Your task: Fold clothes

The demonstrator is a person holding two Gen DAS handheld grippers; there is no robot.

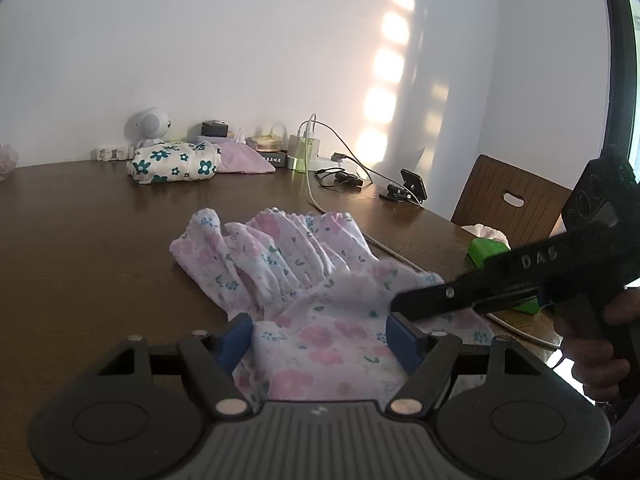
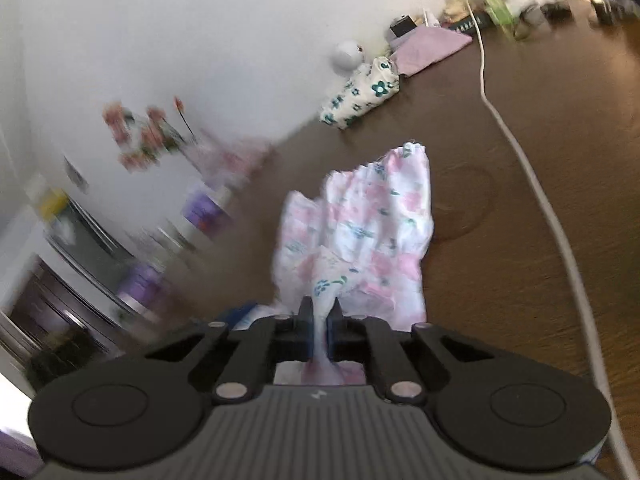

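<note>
A: Nearest first. Where is the garment relative to the left gripper [image 1: 320,334]?

B: The pink floral garment [image 1: 304,280] lies bunched on the brown table [image 1: 80,240], its near end between the two blue pads [image 1: 236,340]. Jaws stand wide apart; the cloth sits loose between them, pads not pressing on it. Left tongs: released.

A: Right gripper [image 2: 320,316]?

B: Clenched on a gathered strip of the same garment [image 2: 360,232]. The cloth is pinched thin between the fingers and spreads out beyond the tips, towards the far edge. In the left wrist view the right gripper [image 1: 400,304] comes in from the right side, held by a hand [image 1: 596,344], its tip on the garment's right part, just beside the left gripper's right finger.

A: Middle of the table?

B: A white cable [image 2: 520,152] runs past the garment on its right, towards the far edge.

A: Far edge, containers?

B: No container I can tell as such. Along the wall edge: a folded white cloth with teal flowers [image 1: 172,164], touching a folded lilac cloth [image 1: 244,160] beside it, and a white round gadget [image 1: 148,124] behind. Right wrist view is blurred on its left side.
</note>
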